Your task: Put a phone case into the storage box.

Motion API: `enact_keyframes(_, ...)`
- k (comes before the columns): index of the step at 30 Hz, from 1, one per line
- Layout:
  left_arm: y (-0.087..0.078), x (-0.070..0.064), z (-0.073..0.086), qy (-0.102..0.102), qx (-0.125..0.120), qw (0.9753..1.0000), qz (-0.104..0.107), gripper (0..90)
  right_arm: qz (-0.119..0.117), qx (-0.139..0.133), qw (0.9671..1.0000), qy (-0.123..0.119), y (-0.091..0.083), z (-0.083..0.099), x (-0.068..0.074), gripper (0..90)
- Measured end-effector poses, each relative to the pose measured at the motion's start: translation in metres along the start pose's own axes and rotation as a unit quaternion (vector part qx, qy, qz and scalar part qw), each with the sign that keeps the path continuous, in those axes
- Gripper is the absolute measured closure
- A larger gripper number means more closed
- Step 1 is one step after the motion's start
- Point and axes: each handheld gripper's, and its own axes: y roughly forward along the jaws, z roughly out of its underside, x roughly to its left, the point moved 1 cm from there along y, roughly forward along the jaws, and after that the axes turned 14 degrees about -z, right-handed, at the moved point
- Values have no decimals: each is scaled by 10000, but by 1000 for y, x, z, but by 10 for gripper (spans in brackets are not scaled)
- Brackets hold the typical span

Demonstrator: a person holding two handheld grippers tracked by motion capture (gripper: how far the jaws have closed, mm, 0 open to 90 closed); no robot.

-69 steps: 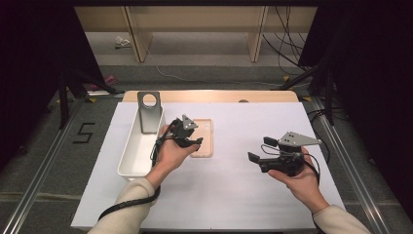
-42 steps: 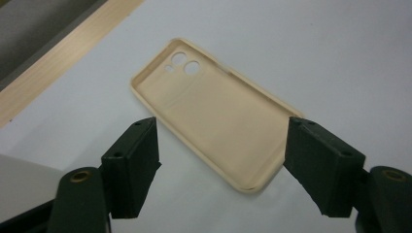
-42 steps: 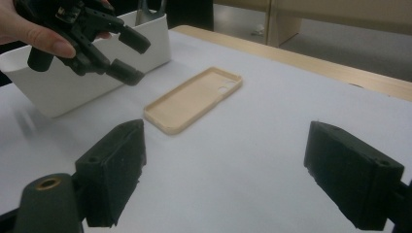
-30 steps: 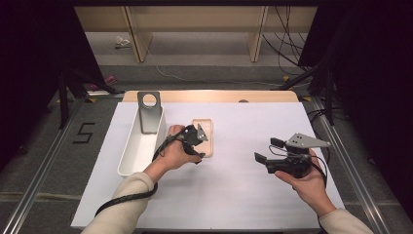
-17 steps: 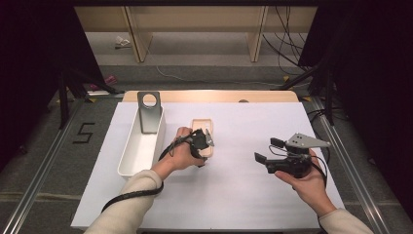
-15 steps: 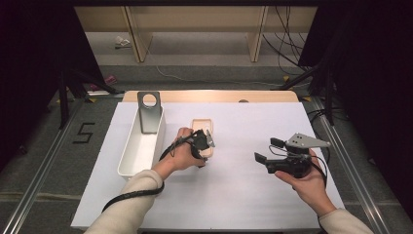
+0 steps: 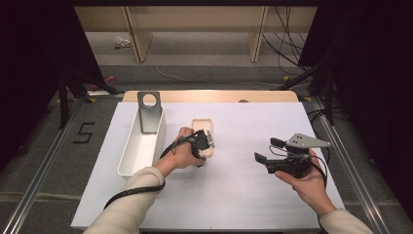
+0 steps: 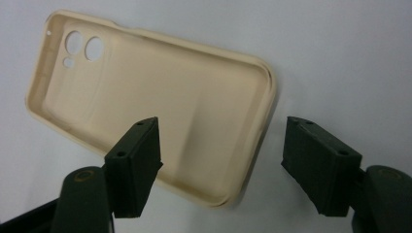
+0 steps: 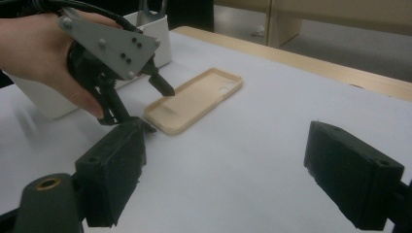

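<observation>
I have the left gripper [image 7: 203, 142] low over the near end of the beige phone case [image 8: 145, 111], which lies hollow side up on the white table [image 7: 234, 190] just beside the white bin [image 7: 141, 146]. Its jaws are spread, one above the case's inside, the other past its long edge; I cannot tell whether either touches. The right gripper [image 7: 265, 153] hangs well off to the right, jaws parted, gripping nothing
</observation>
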Motion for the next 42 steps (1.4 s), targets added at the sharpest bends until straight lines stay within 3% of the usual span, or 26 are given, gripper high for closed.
enact_keyframes(25, 3, 5, -4, 297, 52, 9989, 347, 427, -17, 22, 10000, -17, 0, 0, 0, 161)
enact_keyframes(42, 4, 5, -7, 511, 86, 9970, 583, 533, -20, 19, 10000, -10, 0, 0, 0, 161)
